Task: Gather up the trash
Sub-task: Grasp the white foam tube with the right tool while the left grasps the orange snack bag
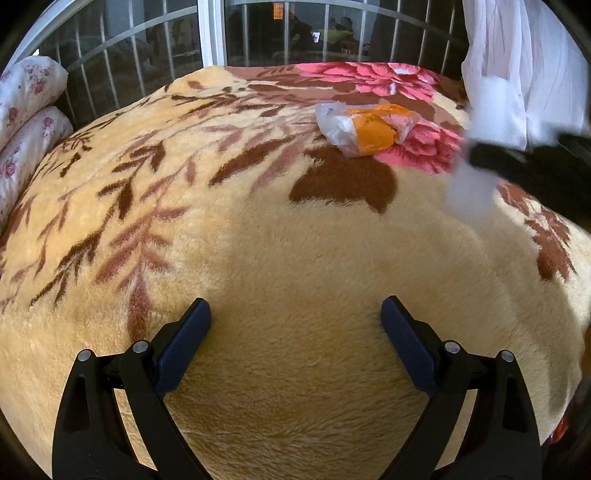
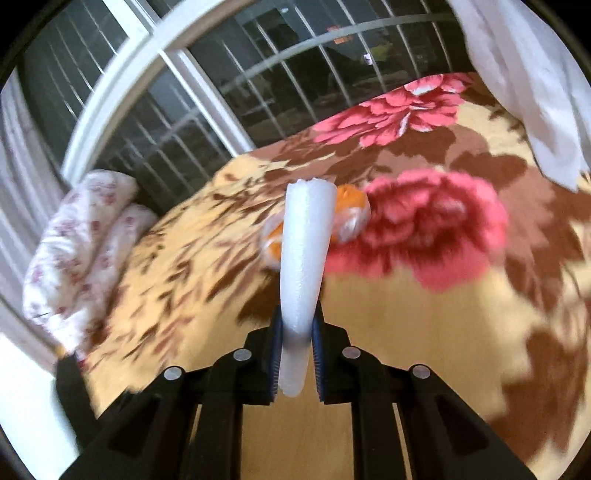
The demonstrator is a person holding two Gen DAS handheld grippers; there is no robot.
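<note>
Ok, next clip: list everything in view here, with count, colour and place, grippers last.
blanket: one, cream with brown leaves and pink flowers, covers the bed
wrapper: one, clear plastic with orange, lying on the blanket's far side
foam strip: one, white, upright in the right gripper
pillows: two, white with pink flowers, stacked at the left
curtain: one, white, far right
window: white frame, barred, behind the bed
left gripper: open, empty, over the blanket
right gripper: clamped on the foam strip

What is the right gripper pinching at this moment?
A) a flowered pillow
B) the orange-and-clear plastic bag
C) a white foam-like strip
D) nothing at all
C: in the right wrist view the right gripper is closed on a white foam-like strip, while the orange-and-clear plastic bag lies apart on the blanket.
</note>
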